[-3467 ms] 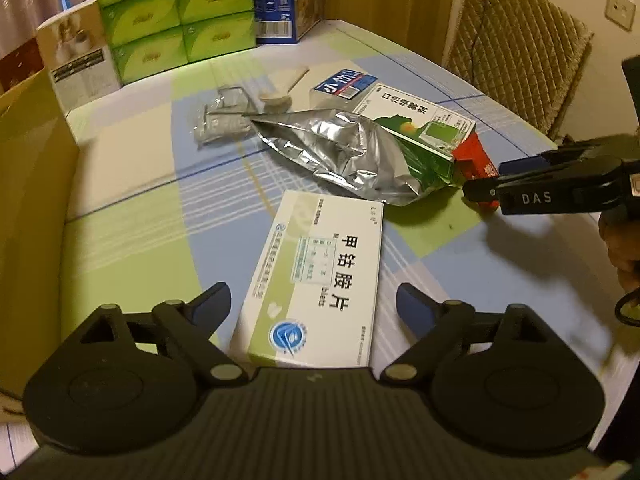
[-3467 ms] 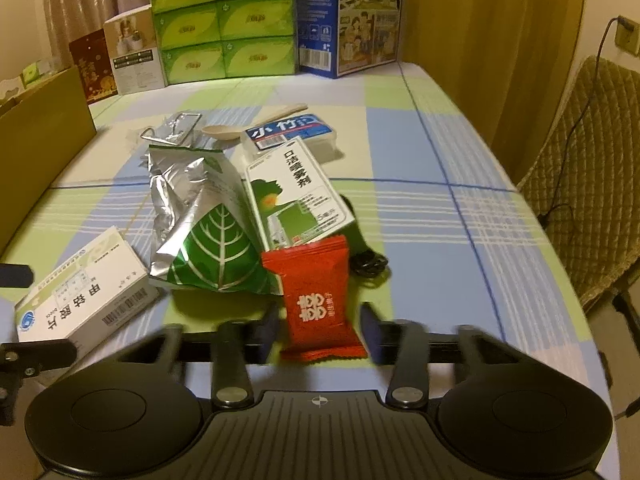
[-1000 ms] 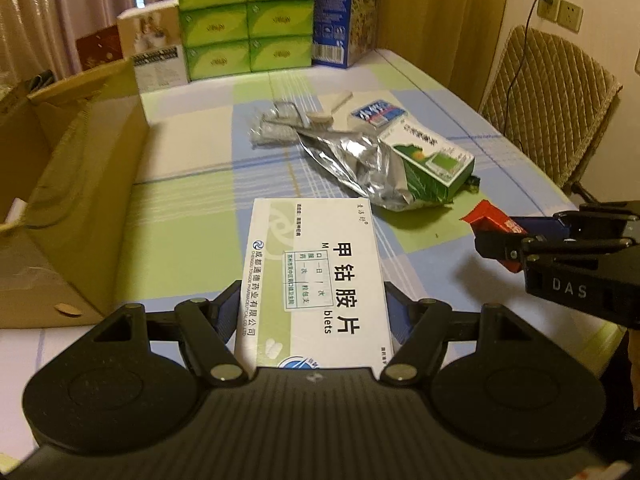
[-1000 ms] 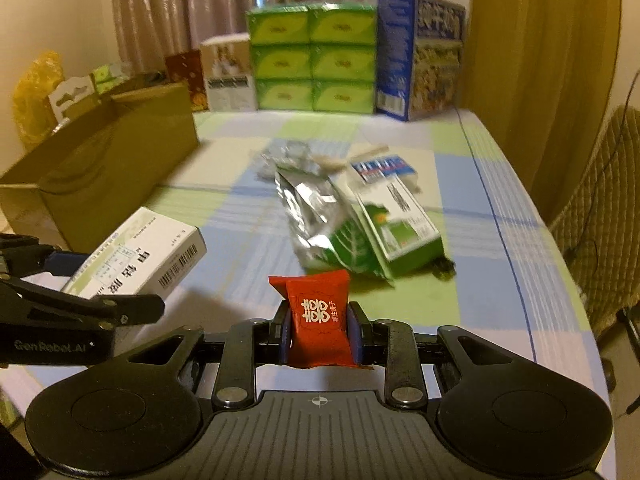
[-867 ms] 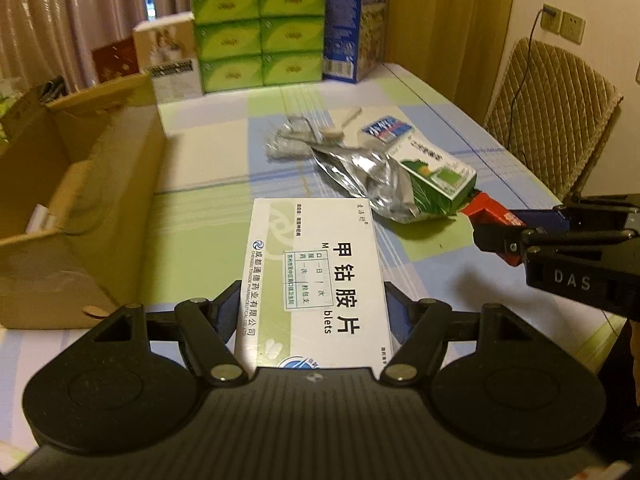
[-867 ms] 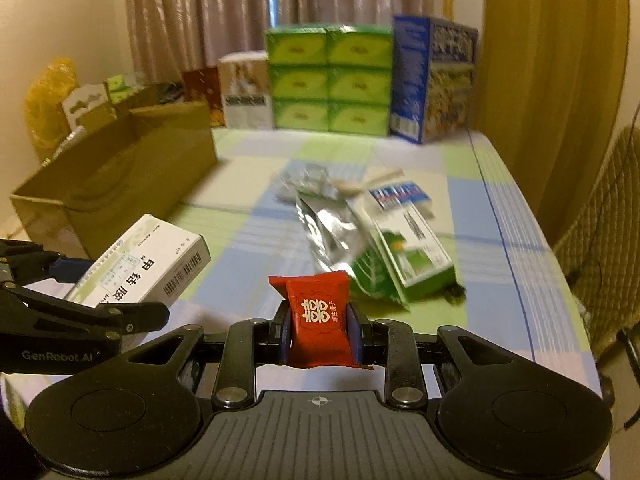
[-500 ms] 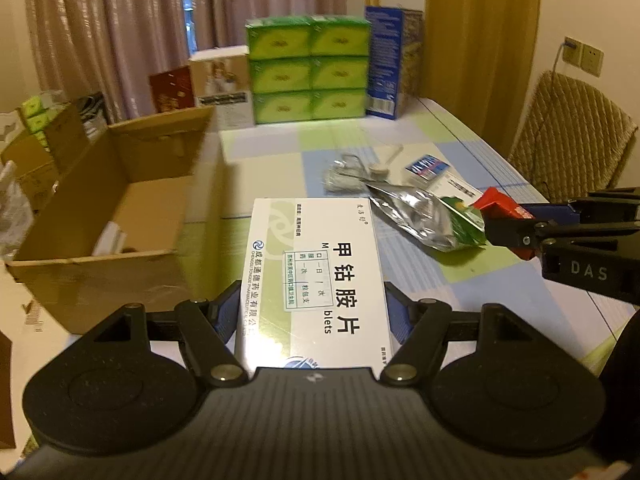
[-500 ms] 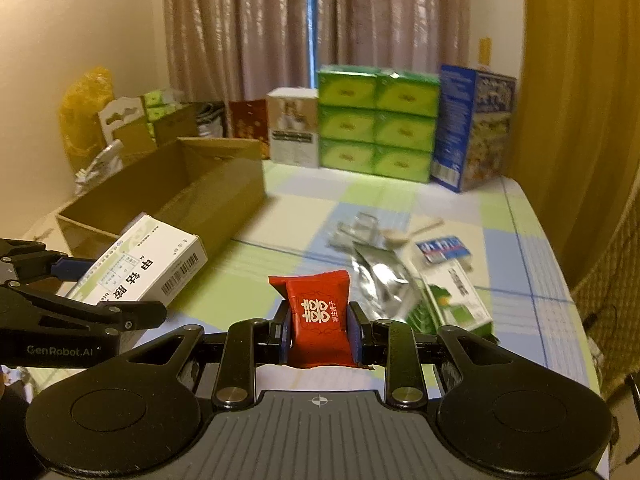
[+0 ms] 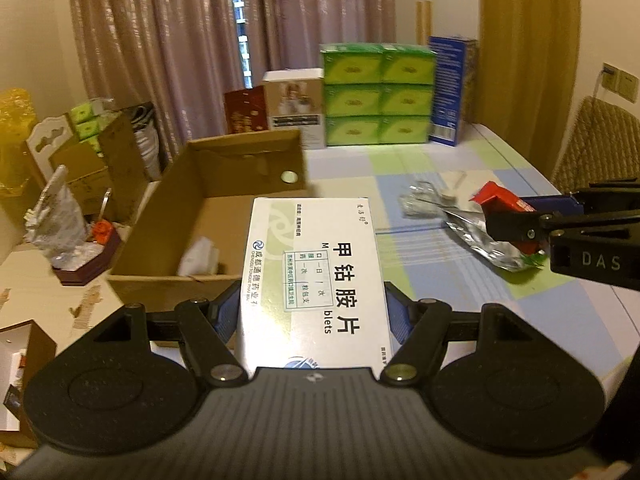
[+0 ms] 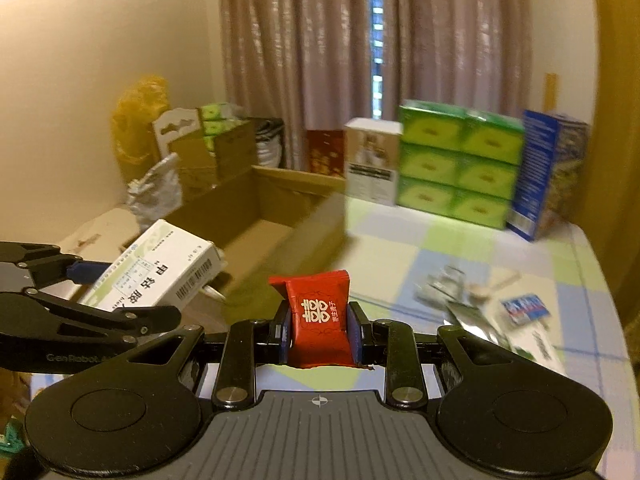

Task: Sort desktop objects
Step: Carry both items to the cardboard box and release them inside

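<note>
The left tool (image 9: 314, 312) clamps a white medicine box (image 9: 312, 280) by its long sides, flat and lifted before the open cardboard box (image 9: 208, 216), likely its destination. The right tool (image 10: 320, 336), nearly closed, pinches a red candy packet (image 10: 318, 320) upright above the counter (image 9: 460, 152). Print reads "甲钴胺片"; the packet's characters look like "囍囍".

A room in a home is shown. The window is covered by long curtains (image 9: 168, 52), and a table is spread with a checked cloth (image 9: 500, 160). Green tissue packs (image 9: 378, 94) are stacked at its far end beside a blue carton (image 9: 450, 88). A quilted chair (image 9: 596, 140) is set by a wall socket (image 9: 622, 80), and cardboard boxes (image 9: 224, 188) are kept alongside.
</note>
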The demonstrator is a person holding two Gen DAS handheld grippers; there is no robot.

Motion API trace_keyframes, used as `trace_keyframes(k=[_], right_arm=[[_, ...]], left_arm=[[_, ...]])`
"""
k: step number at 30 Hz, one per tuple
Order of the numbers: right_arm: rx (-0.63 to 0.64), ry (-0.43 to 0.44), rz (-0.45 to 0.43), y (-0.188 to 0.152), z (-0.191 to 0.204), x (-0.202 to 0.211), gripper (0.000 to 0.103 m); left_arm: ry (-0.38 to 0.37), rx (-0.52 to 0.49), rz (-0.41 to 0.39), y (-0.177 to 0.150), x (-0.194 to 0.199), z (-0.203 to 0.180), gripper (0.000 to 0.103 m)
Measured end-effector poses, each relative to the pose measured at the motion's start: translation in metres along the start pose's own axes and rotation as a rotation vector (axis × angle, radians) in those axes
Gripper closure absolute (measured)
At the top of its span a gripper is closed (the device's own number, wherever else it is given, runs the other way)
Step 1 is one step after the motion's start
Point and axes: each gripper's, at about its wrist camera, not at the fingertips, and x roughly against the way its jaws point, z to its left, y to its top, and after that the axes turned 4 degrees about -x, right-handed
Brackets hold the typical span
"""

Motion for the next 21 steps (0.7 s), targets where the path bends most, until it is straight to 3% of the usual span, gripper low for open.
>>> trace_keyframes(k=[11,21], right_arm=[[0.001,0.086,0.021,0.051,0.037,-0.078,0.078],[-0.019,0.086,0.060,0.062,0.040,-0.137,0.078]], left_arm=[[0.060,0.032,0.005,0.035,-0.042,0.087,0.036],[0.060,0.030,-0.020,0.051,-0.103,0.121,0.033]])
